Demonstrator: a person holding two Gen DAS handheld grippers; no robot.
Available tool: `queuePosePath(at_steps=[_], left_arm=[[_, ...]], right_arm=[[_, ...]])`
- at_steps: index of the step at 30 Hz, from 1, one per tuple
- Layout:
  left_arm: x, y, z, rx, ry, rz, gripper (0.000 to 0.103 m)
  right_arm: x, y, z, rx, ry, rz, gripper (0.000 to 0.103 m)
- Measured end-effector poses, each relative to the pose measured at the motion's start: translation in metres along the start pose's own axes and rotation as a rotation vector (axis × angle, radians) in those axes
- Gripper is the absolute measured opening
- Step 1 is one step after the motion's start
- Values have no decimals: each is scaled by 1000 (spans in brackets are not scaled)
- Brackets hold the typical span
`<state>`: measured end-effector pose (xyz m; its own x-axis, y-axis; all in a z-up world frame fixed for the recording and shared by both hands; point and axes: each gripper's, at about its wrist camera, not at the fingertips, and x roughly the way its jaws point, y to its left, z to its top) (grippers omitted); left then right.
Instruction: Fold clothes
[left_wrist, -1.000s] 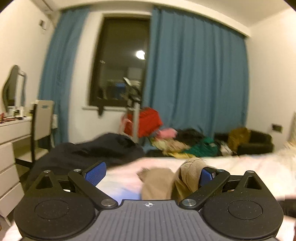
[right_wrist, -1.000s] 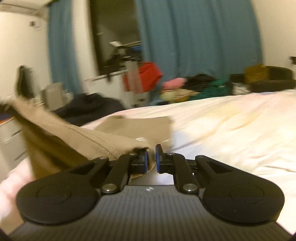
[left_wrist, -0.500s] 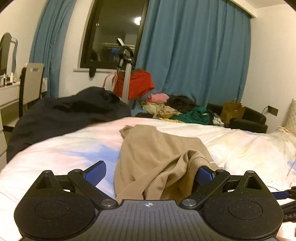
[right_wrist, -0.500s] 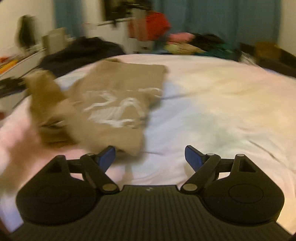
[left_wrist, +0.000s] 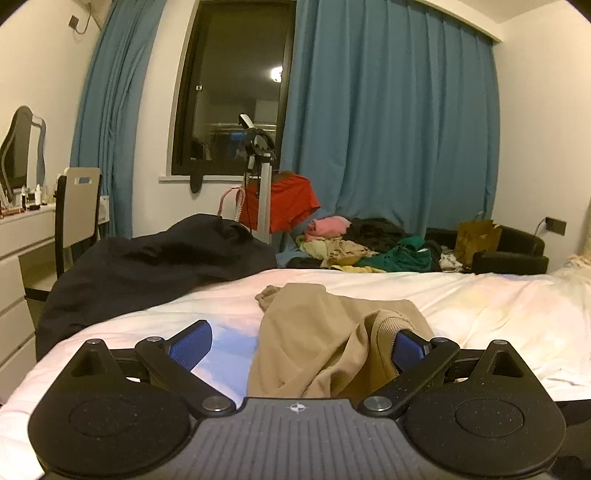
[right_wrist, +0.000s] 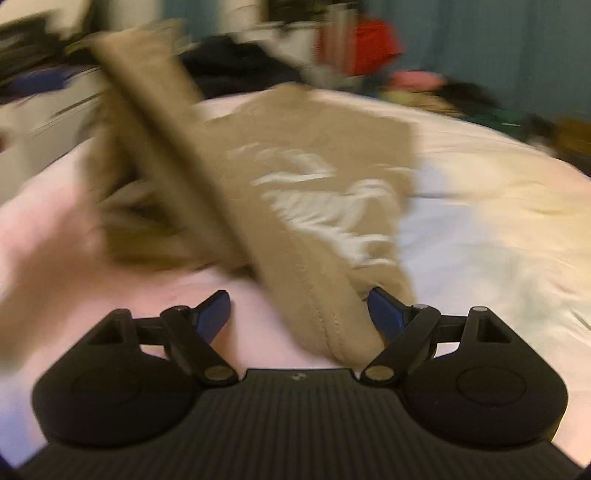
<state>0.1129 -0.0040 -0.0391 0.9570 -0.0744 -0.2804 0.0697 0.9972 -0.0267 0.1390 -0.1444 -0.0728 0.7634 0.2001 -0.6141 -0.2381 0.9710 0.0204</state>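
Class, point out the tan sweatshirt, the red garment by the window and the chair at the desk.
tan sweatshirt (left_wrist: 314, 332): left wrist view, its body.
red garment (left_wrist: 291, 199): left wrist view, its front.
chair (left_wrist: 79, 206): left wrist view, its backrest.

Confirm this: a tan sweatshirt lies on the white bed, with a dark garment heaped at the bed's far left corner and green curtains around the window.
One thing is wrong: the curtains are blue, not green, as the left wrist view shows. The rest holds: the tan sweatshirt lies on the white bed, and the dark garment is heaped at its far left corner.
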Motion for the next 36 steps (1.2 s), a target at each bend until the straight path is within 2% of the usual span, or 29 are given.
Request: queuePosePath(at_steps=[1,2,4,5,10,15,20,25,28,30,33,36], left_arm=[[0,0,-1,3,-4,12,100],[0,1,-1,-1,-1,24,100],[1,3,-1,-14,11,48,100],[1,4,-1,-16,16,56,100],[1,-1,-7,34,30,57,102],[7,-15,-26,82,93,59,102],[20,-25,-42,152,118,81,101],[18,-39,-47,236,65,3,101],[21,-65,-59,395,50,-64,101],[25,-82,-68,502,39,-76,101],[41,-94,-72,548,47,14,101],[48,-78,-54,410,7,113,101]], right_arm=[[1,-5,1,42,-23,-36,83],[-6,-14,5,100,-46,-33,83],[-26,-35,10,228,-146,-28,84],[-36,-43,11,271,-189,-52,84],[-63,-68,8,401,-344,-260,84],[-95,-54,6,355,-606,-324,84],[-95,-38,11,244,-637,-280,84],[-92,-30,11,206,-614,-252,84],[-93,-35,12,220,-600,-249,84],[-93,-38,12,231,-588,-253,84],[-91,-37,8,250,-569,-262,84],[-82,-39,6,253,-532,-285,84]])
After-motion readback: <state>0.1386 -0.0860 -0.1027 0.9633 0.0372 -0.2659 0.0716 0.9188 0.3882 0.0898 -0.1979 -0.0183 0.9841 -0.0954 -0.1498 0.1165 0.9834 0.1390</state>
